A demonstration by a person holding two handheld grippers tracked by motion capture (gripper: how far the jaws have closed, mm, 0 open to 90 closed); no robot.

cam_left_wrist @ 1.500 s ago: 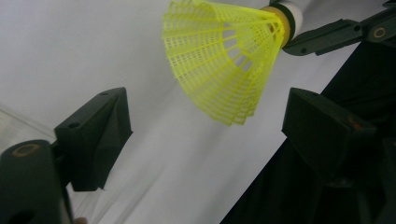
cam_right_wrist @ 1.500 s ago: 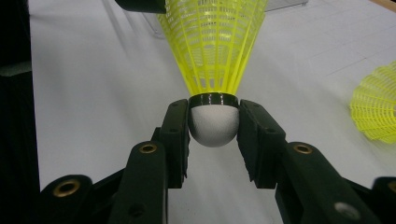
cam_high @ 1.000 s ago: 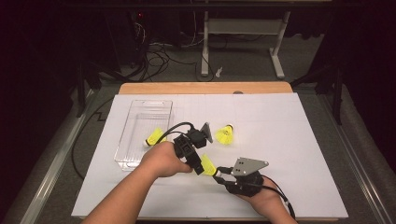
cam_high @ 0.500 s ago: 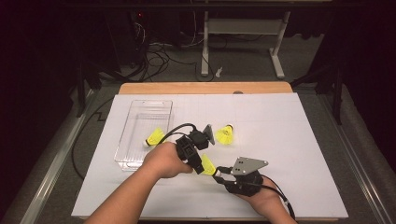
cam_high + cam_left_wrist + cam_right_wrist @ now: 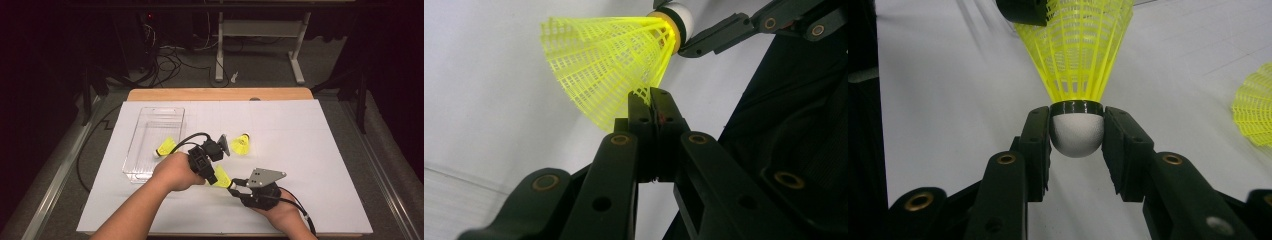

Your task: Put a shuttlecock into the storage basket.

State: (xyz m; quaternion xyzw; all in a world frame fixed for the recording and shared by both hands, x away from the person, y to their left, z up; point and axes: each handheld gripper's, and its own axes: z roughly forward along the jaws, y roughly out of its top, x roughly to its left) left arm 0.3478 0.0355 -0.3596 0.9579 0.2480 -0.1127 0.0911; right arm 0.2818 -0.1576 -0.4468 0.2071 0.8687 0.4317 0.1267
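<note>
- We pinch the shuttlecock (image 5: 614, 65) by its thin, springy skirt rim with the left gripper (image 5: 651, 107), clamped shut.
- Our right gripper (image 5: 1077, 135) clasps the firm cork; it looks the safer hold.

Hardly anything has moved: the left tongs (image 5: 214, 176) and right tongs (image 5: 234, 184) have only edged slightly with the shuttlecock (image 5: 220, 176) between them.

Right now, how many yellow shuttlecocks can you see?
3: one in the clear tray, one loose on the white sheet, one held between both grippers. None looks hidden.
</note>
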